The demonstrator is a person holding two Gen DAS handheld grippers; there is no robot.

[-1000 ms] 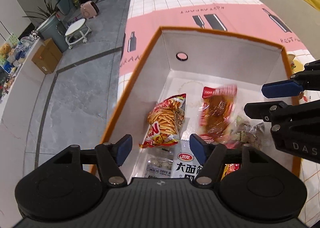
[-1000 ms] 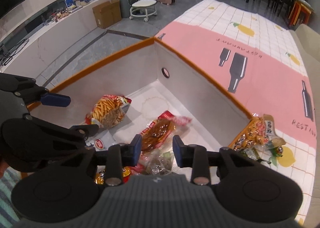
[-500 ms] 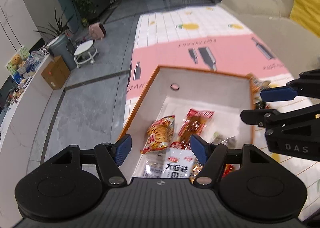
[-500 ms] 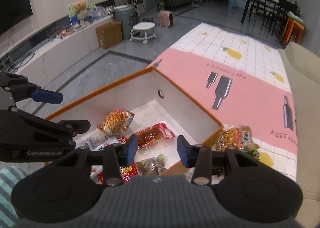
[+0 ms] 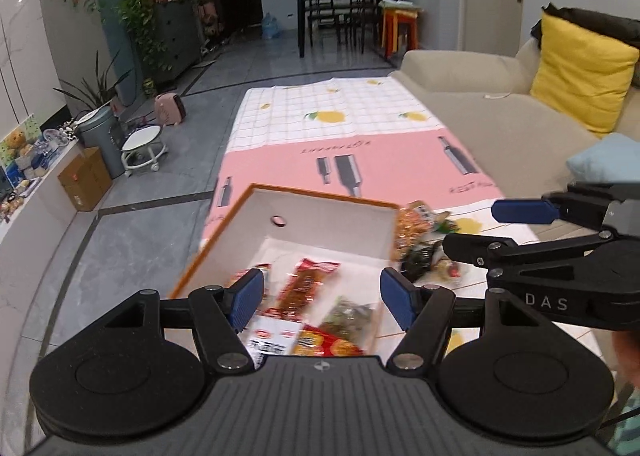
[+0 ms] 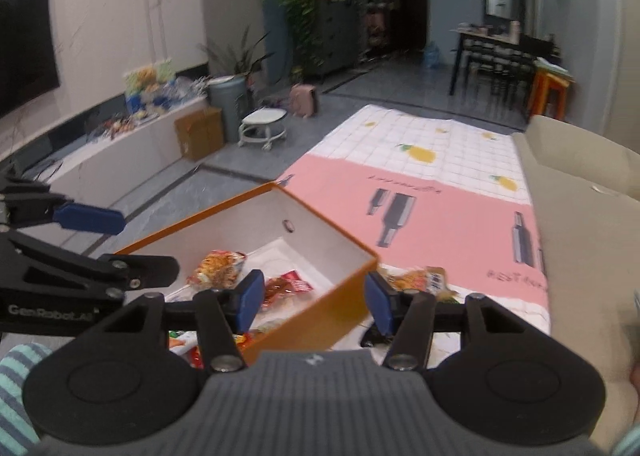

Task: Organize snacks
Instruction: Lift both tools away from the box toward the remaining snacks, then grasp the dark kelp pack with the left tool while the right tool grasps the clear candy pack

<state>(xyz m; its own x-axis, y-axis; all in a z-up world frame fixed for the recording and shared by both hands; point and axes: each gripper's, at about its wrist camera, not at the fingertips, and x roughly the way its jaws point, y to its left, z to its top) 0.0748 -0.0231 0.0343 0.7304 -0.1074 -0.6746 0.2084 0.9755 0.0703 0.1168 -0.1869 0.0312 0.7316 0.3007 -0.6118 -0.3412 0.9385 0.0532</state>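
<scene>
An orange box (image 5: 320,192) (image 6: 316,312) with white inner walls stands on the pink and white cloth and holds several snack packs. Among them are a red pack (image 5: 306,286) (image 6: 286,288) and a yellow-orange chips pack (image 6: 216,268). More snack packs (image 5: 422,234) (image 6: 420,282) lie on the cloth just right of the box. My left gripper (image 5: 322,298) hangs open above the near end of the box with nothing between its fingers. My right gripper (image 6: 314,304) is above the box's right corner; its jaws are opening and hold nothing.
The pink and white tablecloth (image 5: 380,144) stretches away beyond the box. A beige sofa (image 5: 500,112) with a yellow cushion (image 5: 580,88) runs along the right. Grey floor, a white stool (image 5: 142,144) and a cardboard box (image 5: 84,184) lie left. A striped sleeve (image 6: 16,388) shows at lower left.
Both grippers have risen and pulled back from inside the box, so the box looks smaller and the room shows. The right gripper's jaws have widened; the red pack lies in the box.
</scene>
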